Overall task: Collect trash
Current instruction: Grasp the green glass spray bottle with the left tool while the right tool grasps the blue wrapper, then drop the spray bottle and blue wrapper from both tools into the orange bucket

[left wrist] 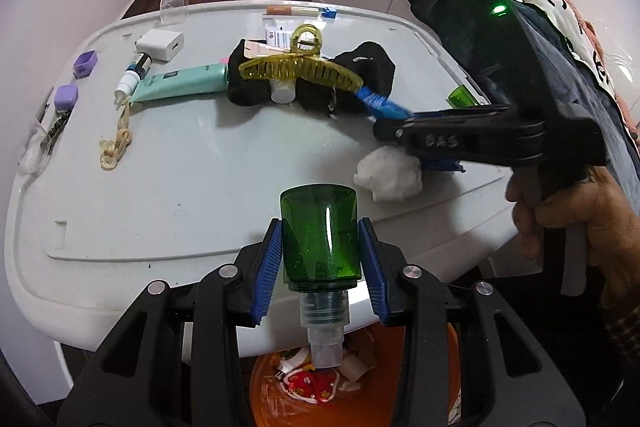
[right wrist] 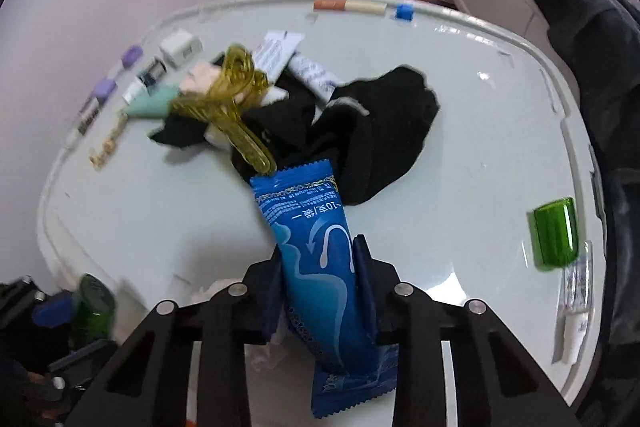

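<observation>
Below, left gripper (left wrist: pixel 320 259) pinching a green spray bottle (left wrist: pixel 320 235) nozzle-down over an orange bin (left wrist: pixel 452 367) at the white table (left wrist: pixel 180 195) edge; crumpled tissue (left wrist: pixel 388 175) nearby. Rightward, right gripper (right wrist: pixel 320 291) clamped on a blue wrapper (right wrist: pixel 316 247), its tip beside yellow hair claw (right wrist: pixel 236 107) and black cloth (right wrist: pixel 372 135); green cap (right wrist: pixel 554 237) well apart.

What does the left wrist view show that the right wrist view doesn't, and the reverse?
Left wrist only: the orange bin under the held green bottle, and a white tissue wad.
Right wrist only: the blue wrapper's printed face, clamped in the right gripper.
Both: the yellow hair claw, black socks, green cap.
</observation>
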Motion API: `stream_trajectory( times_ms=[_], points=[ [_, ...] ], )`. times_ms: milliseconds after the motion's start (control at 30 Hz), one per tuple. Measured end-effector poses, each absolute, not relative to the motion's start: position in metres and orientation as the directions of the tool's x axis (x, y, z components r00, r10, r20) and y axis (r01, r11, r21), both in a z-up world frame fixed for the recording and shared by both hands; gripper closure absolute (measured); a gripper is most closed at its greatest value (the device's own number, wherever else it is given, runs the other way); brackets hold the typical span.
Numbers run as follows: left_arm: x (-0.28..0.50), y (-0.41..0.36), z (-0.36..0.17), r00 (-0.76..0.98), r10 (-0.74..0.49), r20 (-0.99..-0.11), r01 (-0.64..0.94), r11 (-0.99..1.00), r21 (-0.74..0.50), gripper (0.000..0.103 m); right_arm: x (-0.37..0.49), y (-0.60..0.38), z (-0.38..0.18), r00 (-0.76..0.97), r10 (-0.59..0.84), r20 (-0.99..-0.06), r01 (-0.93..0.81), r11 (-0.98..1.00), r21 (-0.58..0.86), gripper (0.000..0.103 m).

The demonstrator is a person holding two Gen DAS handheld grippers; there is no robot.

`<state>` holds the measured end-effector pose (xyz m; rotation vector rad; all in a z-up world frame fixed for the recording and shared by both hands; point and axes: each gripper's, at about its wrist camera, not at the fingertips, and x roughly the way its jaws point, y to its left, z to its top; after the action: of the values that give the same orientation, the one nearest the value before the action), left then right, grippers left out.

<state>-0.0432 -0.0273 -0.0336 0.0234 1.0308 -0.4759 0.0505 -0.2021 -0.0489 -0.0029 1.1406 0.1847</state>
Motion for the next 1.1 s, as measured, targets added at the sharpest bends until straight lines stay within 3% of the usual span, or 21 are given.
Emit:
stream_trajectory(
  times_ms=[233,400,733,767,867,933,1100],
  points=[
    [-0.056,-0.029,-0.017,0.436,-0.395,-0.809,0.409,0.887,-0.213,0.065,0.018,-0.214,0.011,0.534,0.199,-0.821,-0.139,0.979,0.147,0.072],
    [-0.085,-0.030,-0.010,0.401,-0.407,-0.820,0.448,0.868,-0.212,0.065,-0.035,-0.207,0.038,0.536,0.284,-0.795,-0.172,0.959,0.226,0.072],
    [-0.156,-0.018,-0.080,0.045,-0.355,-0.934,0.421,0.854,-0.305,0.065,-0.156,-0.172,-0.057,0.231,0.410,-0.883,-0.128,0.912,0.390,0.071],
    [-0.156,-0.017,-0.085,0.019,-0.348,-0.937,0.406,0.859,-0.311,0.065,-0.160,-0.169,-0.068,0.192,0.410,-0.891,-0.120,0.911,0.393,0.067],
    [-0.152,-0.012,-0.088,0.006,-0.329,-0.944,0.365,0.880,-0.305,0.058,-0.165,-0.165,-0.090,0.124,0.378,-0.917,-0.068,0.926,0.372,0.042],
    [-0.147,-0.006,-0.084,0.030,-0.327,-0.945,0.340,0.892,-0.298,0.048,-0.164,-0.170,-0.086,0.148,0.377,-0.914,-0.046,0.926,0.375,0.041],
    [-0.127,0.003,-0.057,0.134,-0.394,-0.909,0.317,0.886,-0.338,0.048,-0.140,-0.194,-0.041,0.304,0.367,-0.879,-0.018,0.925,0.380,0.032]
  ],
)
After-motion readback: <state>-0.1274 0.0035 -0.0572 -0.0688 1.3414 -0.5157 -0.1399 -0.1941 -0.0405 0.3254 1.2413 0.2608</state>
